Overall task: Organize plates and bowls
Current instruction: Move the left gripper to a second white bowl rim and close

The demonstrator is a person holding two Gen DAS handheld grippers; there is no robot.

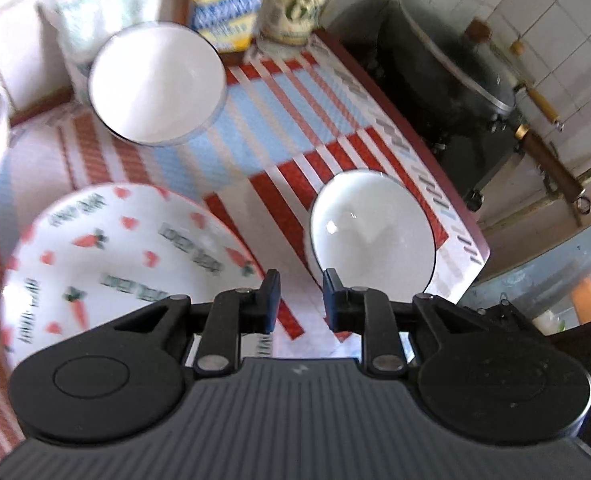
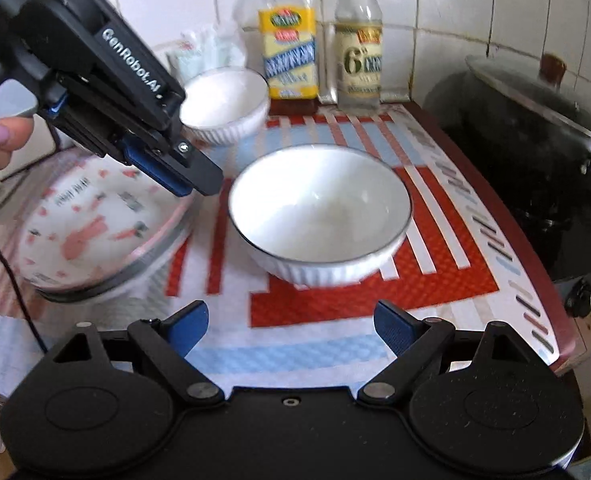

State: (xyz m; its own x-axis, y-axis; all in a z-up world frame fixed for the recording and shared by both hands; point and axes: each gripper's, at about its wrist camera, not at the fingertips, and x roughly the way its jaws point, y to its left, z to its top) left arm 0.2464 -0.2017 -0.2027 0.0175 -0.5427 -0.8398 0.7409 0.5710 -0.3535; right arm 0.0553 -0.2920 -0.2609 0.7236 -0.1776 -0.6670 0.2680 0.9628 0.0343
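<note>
Two white bowls stand mouth-up on the striped mat [image 2: 435, 280]: near bowl [image 2: 319, 216] centred, far bowl [image 2: 225, 106] by the bottles [image 2: 289, 52], partly hidden. Carrot plate [image 2: 95, 224] lies flat, blurred. Left gripper [image 2: 189, 184] hovers above its rim, fingers narrowly parted, empty. Right gripper [image 2: 291, 328] gapes wide, empty, before the near bowl.

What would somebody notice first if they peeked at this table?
Probably the carrot plate with its orange carrots and red hearts, sitting at the left of the striped mat. Next, the white bowl in the middle, right ahead of the open right hand-held gripper. Behind stand two bottles against the tiled wall.
</note>
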